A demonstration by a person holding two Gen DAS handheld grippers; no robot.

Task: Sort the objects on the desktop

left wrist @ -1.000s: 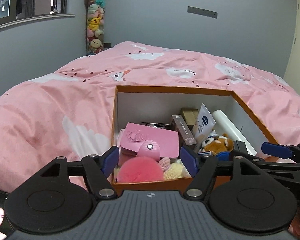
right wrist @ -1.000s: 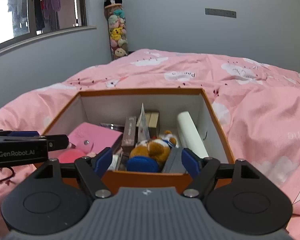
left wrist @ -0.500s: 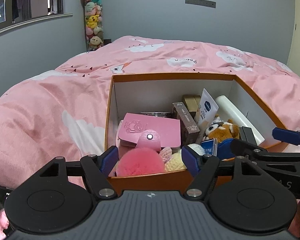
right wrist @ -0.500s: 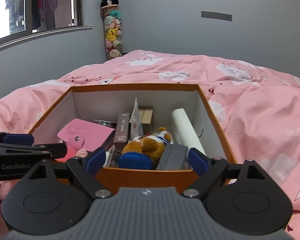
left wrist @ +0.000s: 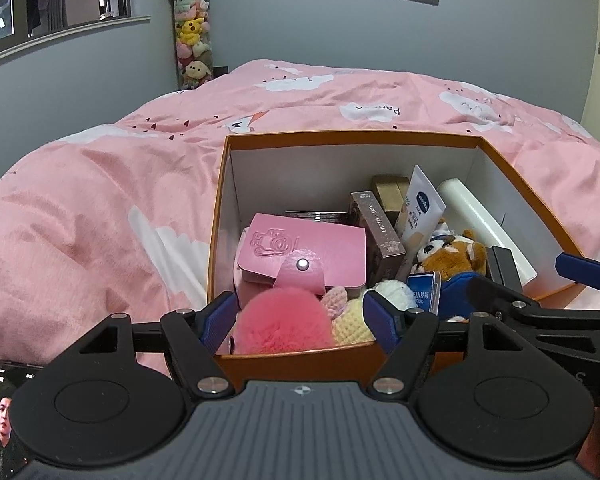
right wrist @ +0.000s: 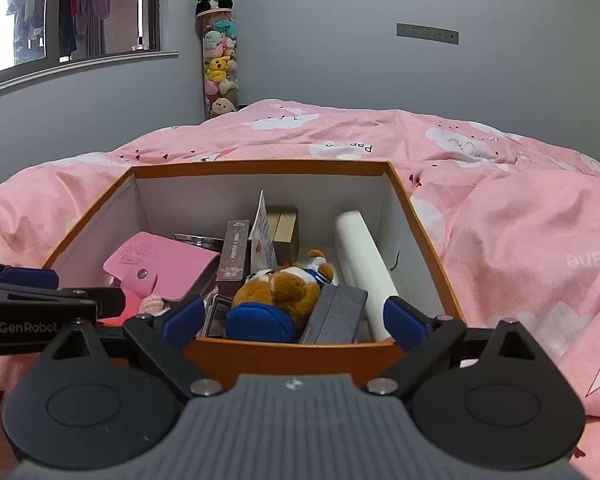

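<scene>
An orange box (left wrist: 352, 138) with white inner walls sits on the pink bed, also in the right wrist view (right wrist: 260, 168). It holds a pink card wallet (left wrist: 304, 250), a pink pompom (left wrist: 284, 320), a brown plush toy (left wrist: 456, 254), a white roll (left wrist: 484, 220), a cream tube (left wrist: 420, 208) and small boxes. My left gripper (left wrist: 300, 316) is open and empty over the box's near edge, above the pompom. My right gripper (right wrist: 294, 316) is open and empty over the near edge, by the plush toy (right wrist: 284, 288) and a grey case (right wrist: 336, 312).
The pink cloud-print duvet (left wrist: 100, 208) surrounds the box. A clear tube of plush toys (right wrist: 218, 68) stands at the far wall. A phone (left wrist: 0, 404) lies at the lower left. A window (right wrist: 60, 16) is at the left.
Both grippers have moved a little nearer and higher over the box, so more of its inside shows. The right gripper's fingers have spread wider. Nothing was picked up.
</scene>
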